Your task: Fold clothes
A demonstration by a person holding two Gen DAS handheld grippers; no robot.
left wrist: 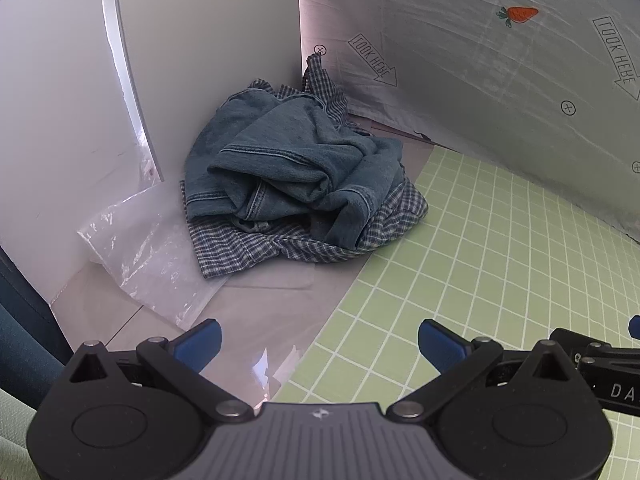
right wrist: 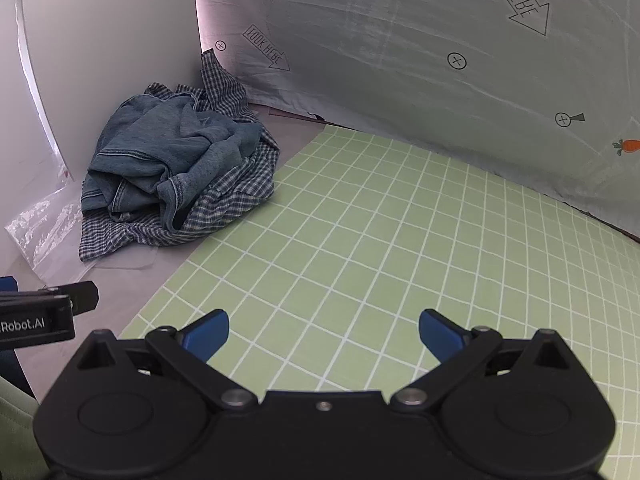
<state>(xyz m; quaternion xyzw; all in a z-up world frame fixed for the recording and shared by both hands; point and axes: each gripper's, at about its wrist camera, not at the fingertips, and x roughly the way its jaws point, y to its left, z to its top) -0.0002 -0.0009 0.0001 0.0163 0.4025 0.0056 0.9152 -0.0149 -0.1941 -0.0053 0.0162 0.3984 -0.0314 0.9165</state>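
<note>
We seem to be in a staged recording booth rather than a lived-in room. White panels (left wrist: 60,120) and a printed sheet (right wrist: 400,60) marked "LOOK HERE" enclose a green grid mat (right wrist: 360,220).

The printed sheet (right wrist: 400,60) behind the desk bears arrows lettered "LOOK HERE", upside down as seen, in both wrist views; small circled plus marks and orange carrot pictures (left wrist: 520,14) stand on the same sheet; in the right wrist view the left claw (right wrist: 36,320) shows a label ending "Robot.AI"; in the left wrist view the right claw (left wrist: 600,376) carries letters beginning "DA", the rest cut off.
</note>
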